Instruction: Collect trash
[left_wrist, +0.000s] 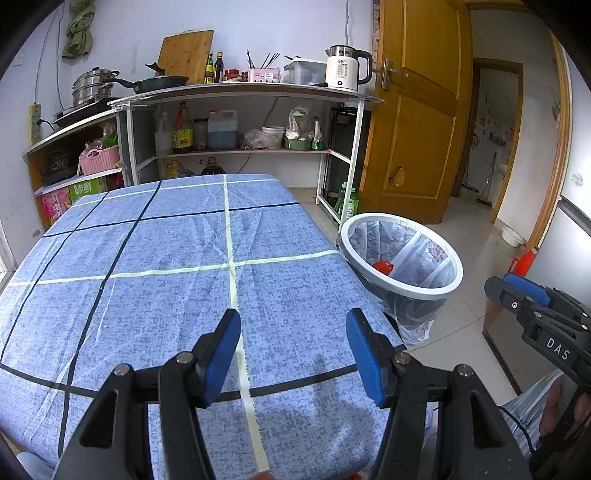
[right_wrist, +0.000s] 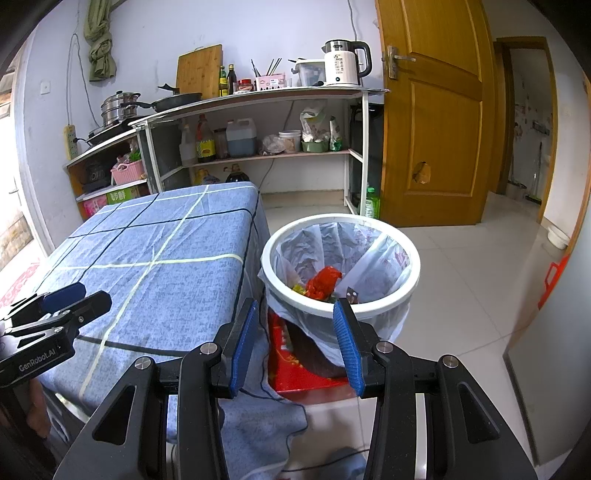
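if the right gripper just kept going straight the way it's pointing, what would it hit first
Probably the bin: the open right gripper points at its near rim, just past the table edge. Depth is unclear, so it might pass over the rim into the liner.

White kettle on shelf unit; cutting board against wall; wooden door ajar.

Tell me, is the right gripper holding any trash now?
No, the right gripper is open and empty, above the edge of the trash bin.
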